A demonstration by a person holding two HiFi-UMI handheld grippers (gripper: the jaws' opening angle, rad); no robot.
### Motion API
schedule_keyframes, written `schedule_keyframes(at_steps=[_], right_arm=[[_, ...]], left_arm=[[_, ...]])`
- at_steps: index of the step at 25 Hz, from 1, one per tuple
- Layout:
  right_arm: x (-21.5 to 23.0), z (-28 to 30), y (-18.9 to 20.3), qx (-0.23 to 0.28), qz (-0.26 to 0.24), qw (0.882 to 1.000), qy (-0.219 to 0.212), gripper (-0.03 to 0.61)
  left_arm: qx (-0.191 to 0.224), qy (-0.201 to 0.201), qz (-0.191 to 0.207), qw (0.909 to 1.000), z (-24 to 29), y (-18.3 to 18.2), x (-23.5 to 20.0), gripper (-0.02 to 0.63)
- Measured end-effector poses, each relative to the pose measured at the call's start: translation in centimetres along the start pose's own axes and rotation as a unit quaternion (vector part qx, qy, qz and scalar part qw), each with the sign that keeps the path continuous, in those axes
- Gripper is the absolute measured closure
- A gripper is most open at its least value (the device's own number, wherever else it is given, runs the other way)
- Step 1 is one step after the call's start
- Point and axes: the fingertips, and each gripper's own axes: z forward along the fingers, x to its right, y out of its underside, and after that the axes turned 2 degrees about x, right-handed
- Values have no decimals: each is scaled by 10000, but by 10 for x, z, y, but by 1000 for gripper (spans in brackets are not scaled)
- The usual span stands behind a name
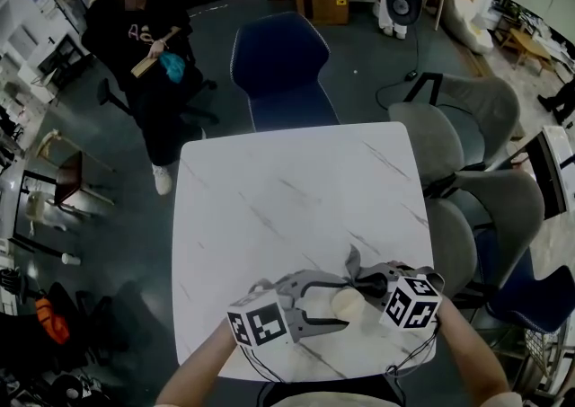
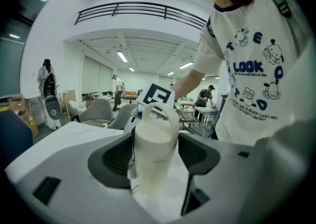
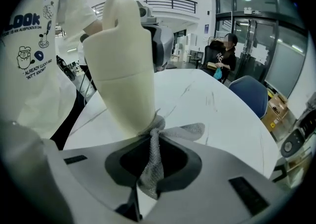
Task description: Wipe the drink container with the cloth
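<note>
Head view showed both tools working low over the near edge of the white marble table. The left gripper had its jaws spread wide, clamped on either side of the cream drink container, which stood roughly upright with its loop handle on top. The right gripper was pinched tight on a twisted grey mesh cloth. The container lay directly ahead of that gripper, and the cloth's free end touched its lower wall. Any wiping stroke would probably run along the container's upright length, so the right gripper was the one placed to make it. The tabletop beyond was bare, but the near edge and the person's body sat close behind.
</note>
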Motion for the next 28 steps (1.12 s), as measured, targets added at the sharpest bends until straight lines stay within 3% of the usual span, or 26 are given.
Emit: schedule_keyframes(at_steps=[3,7,11,17,28], right_arm=[[0,4,4,22,94,10000,4,528],[0,5,7,20,127,9999,21,528],[-1,5,8,11,151,9999,55,528],[-1,5,10,4,181,9997,144,528],[-7,8,11,-26,187,9996,223,528]], left_arm=[[32,-398,-296,9988,1,6,-2,331],[382,-865,-489,9943,0,-5,-3,310],[543,-1557,-683,9839,-5,-7,-4,307],[805,-2766,-1447,9466,-12,-8,-8,307],[870,-4017,-2030,8888,-10,-10,-16,307]])
